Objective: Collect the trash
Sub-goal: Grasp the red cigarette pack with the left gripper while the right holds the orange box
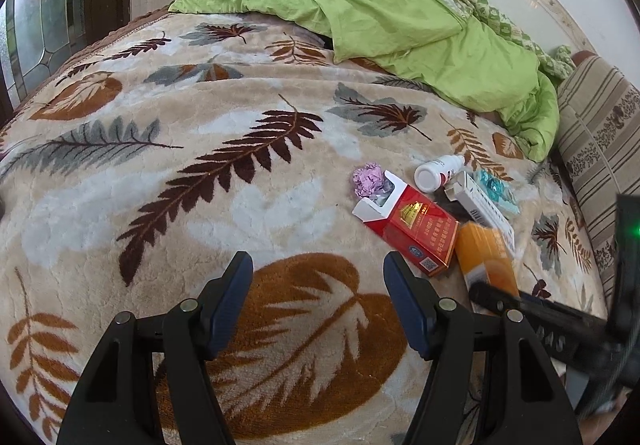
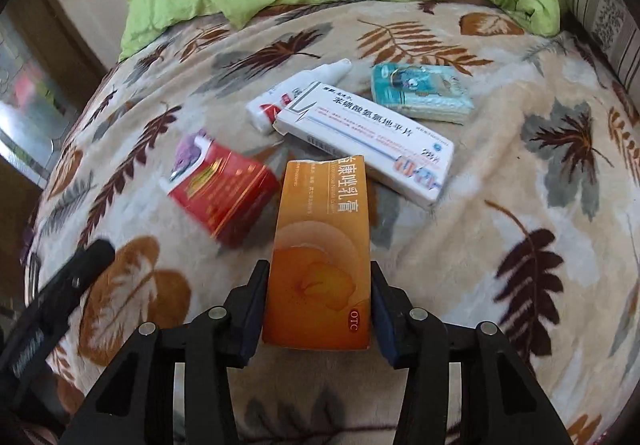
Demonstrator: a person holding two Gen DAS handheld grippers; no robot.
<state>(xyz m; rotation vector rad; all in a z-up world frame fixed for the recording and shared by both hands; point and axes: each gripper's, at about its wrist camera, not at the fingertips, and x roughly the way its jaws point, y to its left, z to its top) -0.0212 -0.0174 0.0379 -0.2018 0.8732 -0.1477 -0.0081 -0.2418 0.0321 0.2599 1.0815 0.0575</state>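
Bed (image 1: 240, 205), leaf-print blanket: red cigarette pack (image 1: 412, 229), white box (image 2: 368, 141), white bottle (image 2: 296, 97), teal packet (image 2: 420, 93), lilac paper wad (image 1: 367, 179). Right gripper (image 2: 318, 301): jaws clamped on orange box (image 2: 320, 261), among the litter. Left gripper (image 1: 318, 301): jaws half-open, empty, above blanket.

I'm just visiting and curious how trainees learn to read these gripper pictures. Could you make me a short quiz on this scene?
1. True or false: the left gripper has something between its fingers.
2. Which item sits between the fingers of the right gripper?
A. the red cigarette pack
B. the orange box
C. the white bottle
3. Fill in: the crumpled purple paper lies right beside the open end of the ______.

Key:
1. False; only the leaf-patterned blanket shows between them.
2. B; both pads press its sides.
3. Red cigarette pack.
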